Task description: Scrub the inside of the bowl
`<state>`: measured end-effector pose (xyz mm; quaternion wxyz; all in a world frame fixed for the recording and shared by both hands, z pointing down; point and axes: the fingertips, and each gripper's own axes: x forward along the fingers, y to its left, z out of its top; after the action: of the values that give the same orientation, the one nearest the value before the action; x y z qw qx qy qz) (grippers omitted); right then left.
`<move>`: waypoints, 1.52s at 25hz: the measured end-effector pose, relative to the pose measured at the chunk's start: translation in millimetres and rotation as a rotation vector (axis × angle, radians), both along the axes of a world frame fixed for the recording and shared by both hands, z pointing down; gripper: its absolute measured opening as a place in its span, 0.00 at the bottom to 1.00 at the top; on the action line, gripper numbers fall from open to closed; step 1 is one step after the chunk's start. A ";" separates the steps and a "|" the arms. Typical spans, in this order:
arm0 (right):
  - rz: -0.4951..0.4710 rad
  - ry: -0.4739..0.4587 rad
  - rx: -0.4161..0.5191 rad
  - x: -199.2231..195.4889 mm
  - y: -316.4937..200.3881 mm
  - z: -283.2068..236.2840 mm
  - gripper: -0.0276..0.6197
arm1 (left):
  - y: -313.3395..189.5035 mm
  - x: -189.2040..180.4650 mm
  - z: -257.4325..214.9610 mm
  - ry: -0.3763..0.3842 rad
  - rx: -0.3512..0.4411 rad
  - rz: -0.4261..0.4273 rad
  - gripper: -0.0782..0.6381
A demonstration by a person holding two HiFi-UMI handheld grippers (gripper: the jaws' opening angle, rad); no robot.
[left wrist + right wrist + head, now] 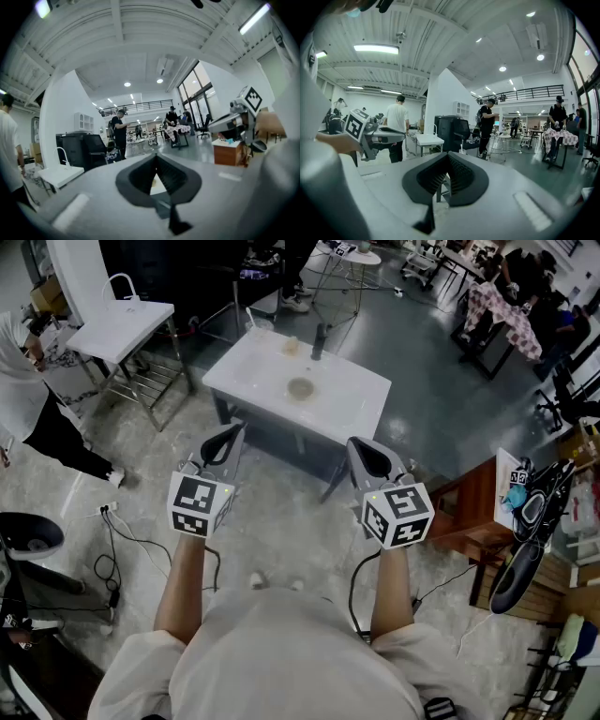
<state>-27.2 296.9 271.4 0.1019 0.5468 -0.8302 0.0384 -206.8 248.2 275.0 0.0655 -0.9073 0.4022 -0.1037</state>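
Note:
A small pale bowl [300, 388] sits in the middle of a white table [356, 395] some way ahead of me. Behind it stand a dark upright object [319, 341] and a small tan item [292, 346]. My left gripper [232, 433] and right gripper [362, 450] are held side by side in the air, well short of the table, both pointing toward it. Each is shut with nothing between its jaws, as the left gripper view [156, 158] and the right gripper view [448, 157] show. The bowl is hidden in both gripper views.
A second white table [117, 329] with a curved tap stands at the left, beside a person [37, 409]. A wooden stand [473, 507] with gear is at the right. Cables [112, 554] trail over the floor at my left. More people and desks fill the back of the hall.

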 end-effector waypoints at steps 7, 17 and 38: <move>0.040 -0.047 0.055 -19.5 -2.0 -1.1 0.05 | -5.7 -17.4 13.1 0.002 0.002 0.028 0.12; 0.034 -0.061 0.010 -49.7 -22.7 20.6 0.05 | -27.5 -33.0 36.0 -0.012 -0.021 0.060 0.12; -0.038 -0.095 0.011 56.1 -247.4 16.4 0.05 | -237.1 70.3 28.9 -0.017 -0.032 -0.011 0.12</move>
<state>28.9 49.5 287.8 0.0600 0.5288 -0.8446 0.0578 -136.5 11.0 303.9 0.0540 -0.9051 0.4049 -0.1183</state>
